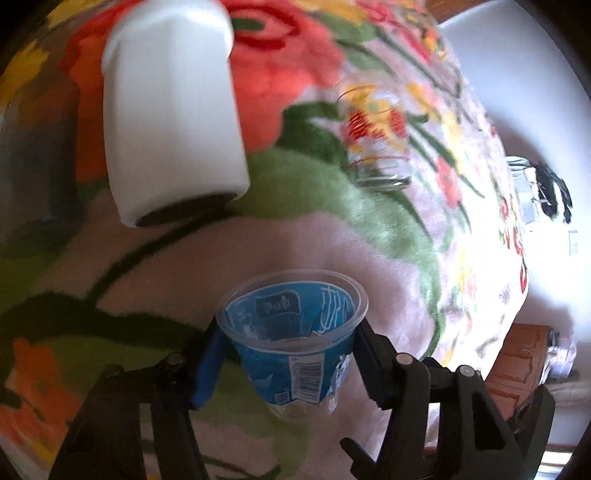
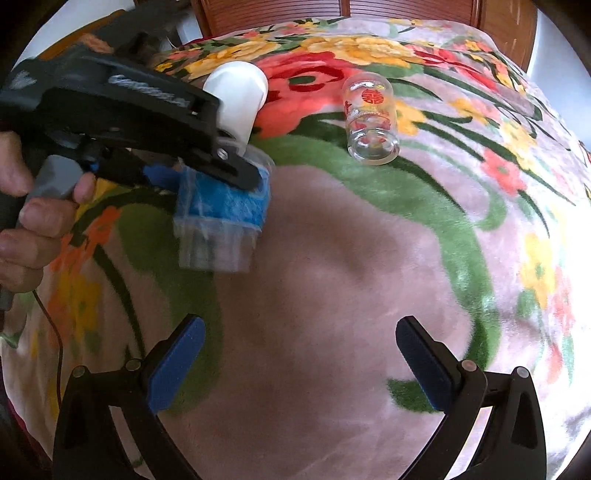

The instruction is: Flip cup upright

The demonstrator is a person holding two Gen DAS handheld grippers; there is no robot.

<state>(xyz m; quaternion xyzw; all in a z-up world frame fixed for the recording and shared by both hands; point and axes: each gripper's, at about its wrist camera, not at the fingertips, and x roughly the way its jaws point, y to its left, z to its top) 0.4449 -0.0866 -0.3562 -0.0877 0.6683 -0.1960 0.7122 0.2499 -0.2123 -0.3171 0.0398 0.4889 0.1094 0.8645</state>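
Observation:
My left gripper [image 1: 286, 350] is shut on a clear plastic cup with a blue label [image 1: 295, 347], mouth up, held above the blanket. In the right wrist view the same cup [image 2: 221, 221] hangs in the left gripper [image 2: 221, 184] with its clear base pointing down, blurred. A white cup [image 1: 170, 122] lies on its side on the blanket; it also shows in the right wrist view [image 2: 238, 96]. A clear glass with red print [image 1: 376, 129] lies on its side, also visible in the right wrist view [image 2: 371, 118]. My right gripper [image 2: 299, 354] is open and empty, low over the blanket.
A floral fleece blanket [image 2: 332, 277] covers the bed. A wooden headboard [image 2: 332, 11] stands behind it. A wooden cabinet [image 1: 517, 362] sits beside the bed at the right. A hand [image 2: 22, 206] holds the left gripper's handle.

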